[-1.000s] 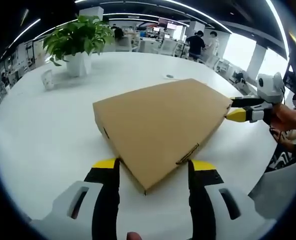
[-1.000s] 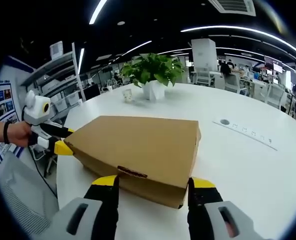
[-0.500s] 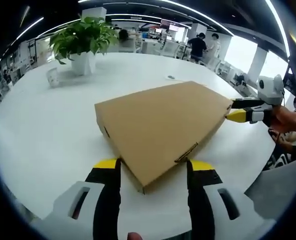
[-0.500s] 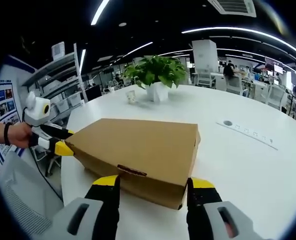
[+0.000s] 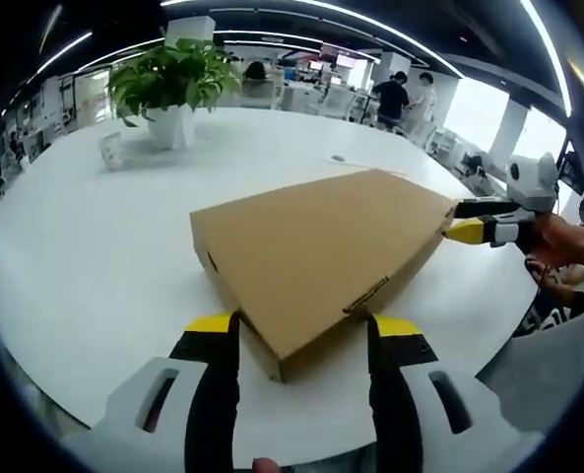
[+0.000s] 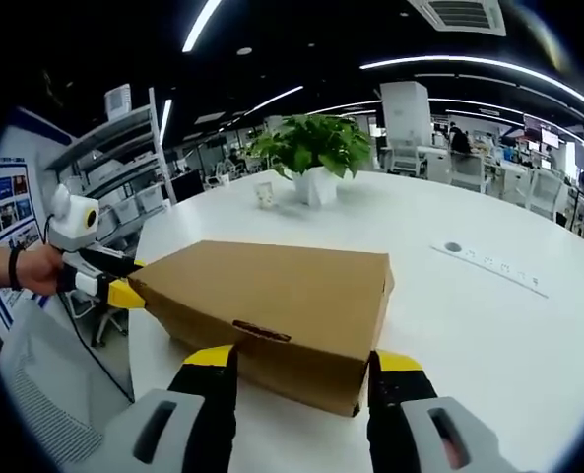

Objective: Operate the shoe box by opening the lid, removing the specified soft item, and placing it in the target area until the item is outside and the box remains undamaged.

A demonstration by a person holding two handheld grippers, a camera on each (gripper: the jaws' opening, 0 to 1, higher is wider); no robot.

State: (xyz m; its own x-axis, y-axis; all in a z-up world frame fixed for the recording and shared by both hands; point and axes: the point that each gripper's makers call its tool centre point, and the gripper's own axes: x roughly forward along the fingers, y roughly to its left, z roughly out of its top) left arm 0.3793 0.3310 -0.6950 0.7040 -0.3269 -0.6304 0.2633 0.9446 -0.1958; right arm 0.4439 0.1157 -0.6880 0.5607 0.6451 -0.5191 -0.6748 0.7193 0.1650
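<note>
A closed brown cardboard shoe box [image 6: 267,301] lies flat on a round white counter [image 6: 498,325]. The right hand-held gripper [image 6: 301,379], with black jaws tipped in yellow, stands open, one jaw on each side of the box's near corner. The left hand-held gripper [image 6: 124,281] meets the box's far left corner. A leafy green plant in a white pot [image 6: 311,158] stands beyond, a small white cup [image 6: 264,194] beside it.
</note>
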